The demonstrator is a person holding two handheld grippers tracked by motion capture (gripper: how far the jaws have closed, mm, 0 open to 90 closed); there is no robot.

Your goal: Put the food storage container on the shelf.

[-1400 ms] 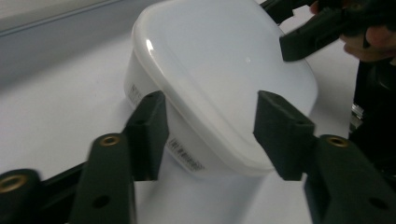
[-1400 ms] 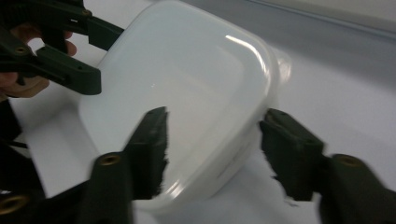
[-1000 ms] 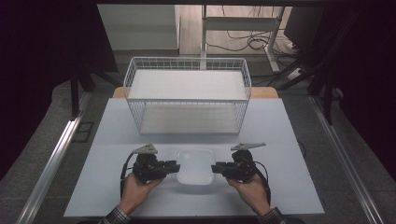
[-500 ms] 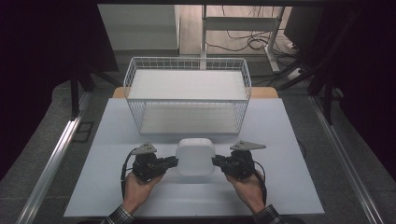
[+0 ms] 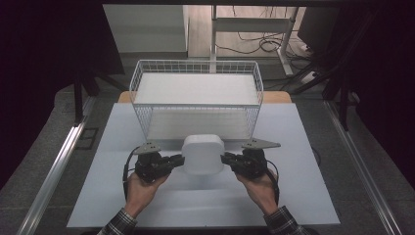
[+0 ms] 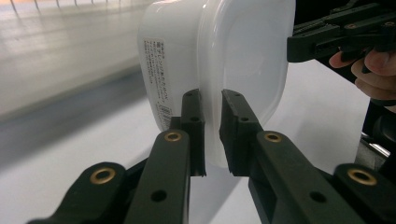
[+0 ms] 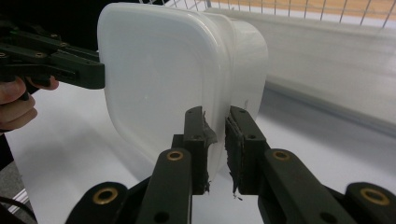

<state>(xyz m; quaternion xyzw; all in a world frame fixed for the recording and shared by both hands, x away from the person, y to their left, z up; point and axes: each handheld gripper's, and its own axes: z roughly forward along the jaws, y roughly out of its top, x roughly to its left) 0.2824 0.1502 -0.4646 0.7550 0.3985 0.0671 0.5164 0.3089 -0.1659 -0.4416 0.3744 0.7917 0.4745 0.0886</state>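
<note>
Pale bench (image 5: 303, 196) below, the left tongs (image 5: 180, 160) and right tongs (image 5: 225, 159) each pinch an opposite rim of the white tub (image 5: 203, 154), sharing its weight before the wire basket (image 5: 195, 68).

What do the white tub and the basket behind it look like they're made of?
Tub: apparently translucent plastic with a smooth, slightly glossy finish; light glows through its walls, and a printed label sits on its side. Basket: probably white-coated metal wire, judging by its thin open grid.
</note>
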